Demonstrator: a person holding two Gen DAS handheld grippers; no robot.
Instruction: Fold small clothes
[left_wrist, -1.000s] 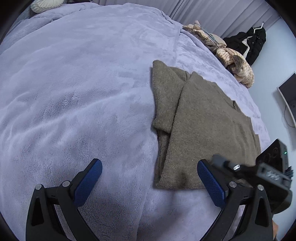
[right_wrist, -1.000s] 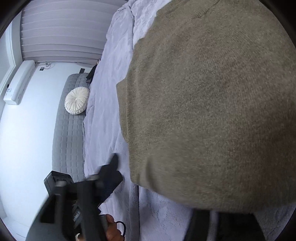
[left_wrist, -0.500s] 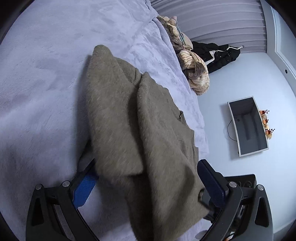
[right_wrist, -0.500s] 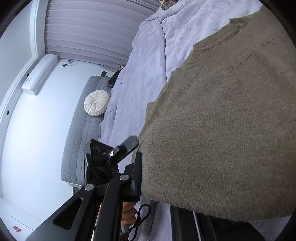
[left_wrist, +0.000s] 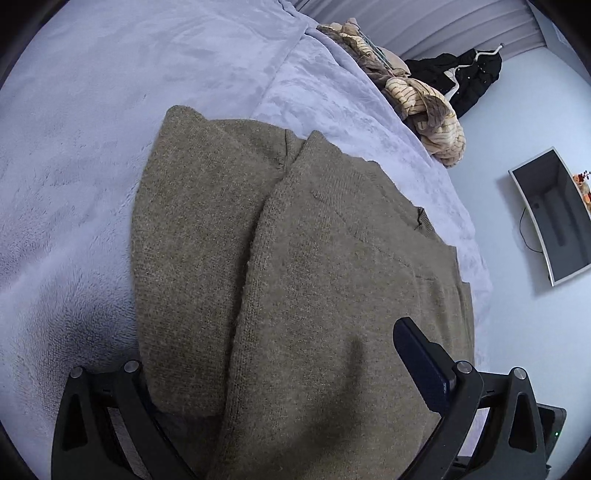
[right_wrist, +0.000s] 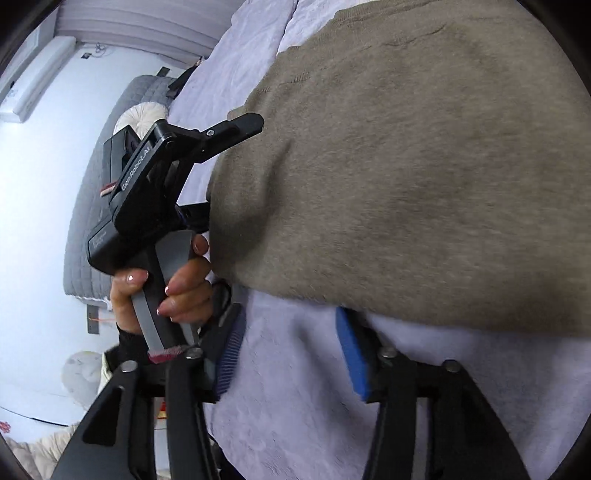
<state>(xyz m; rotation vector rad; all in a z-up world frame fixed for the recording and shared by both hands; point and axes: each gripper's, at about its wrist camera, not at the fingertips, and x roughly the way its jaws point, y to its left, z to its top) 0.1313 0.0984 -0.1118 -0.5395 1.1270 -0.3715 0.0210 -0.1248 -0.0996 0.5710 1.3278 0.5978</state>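
We are partway through a fold on the olive-brown knitted sweater (left_wrist: 295, 258), which lies on the pale lilac plush blanket (left_wrist: 92, 147) near the bed's edge, one flap already laid over the body so that a long folded edge runs down its middle; our right gripper (right_wrist: 291, 354) has just been opening, and its blue pads now stand apart over bare blanket just below the sweater's lower edge, with nothing between them, so we judge that it has let its corner go; our left gripper (left_wrist: 280, 391) has its fingers spread with the sweater's near end lying across the gap between them; its right finger (left_wrist: 421, 362) rests above the knit while the left one is covered by the cloth, so whether it pinches anything or merely slides under the fabric we cannot tell. In the right wrist view the left gripper sits at the sweater's side, one black finger laid over the knit, and the person's hand (right_wrist: 173, 284) grips its handle. The next move, as we judge it, calls for both grippers to take the near end at its two corners and carry it toward the collar, keeping the layers together so the flap does not slip. Hidden from us are the sweater's near hem in the left view, the sleeve beneath the flap, and the far end of the garment in the right view; a heap of striped clothes (left_wrist: 424, 107) waits further along the bed.
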